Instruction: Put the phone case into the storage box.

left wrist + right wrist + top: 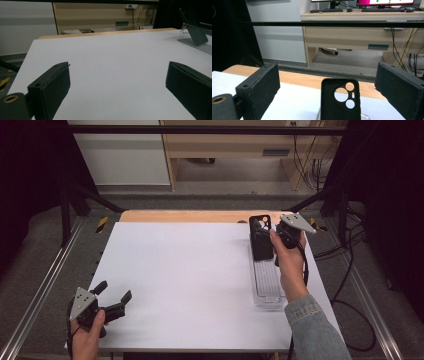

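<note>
The phone case is stood upright at the far end of a clear tray near the counter's right edge, w/ the right tool held open just beside it, jaws spread either side of the case but not touching. The left tool is held open at the near-left corner, well apart. Between them the counter is bare, w/ black frame posts flanking the sides.
</note>
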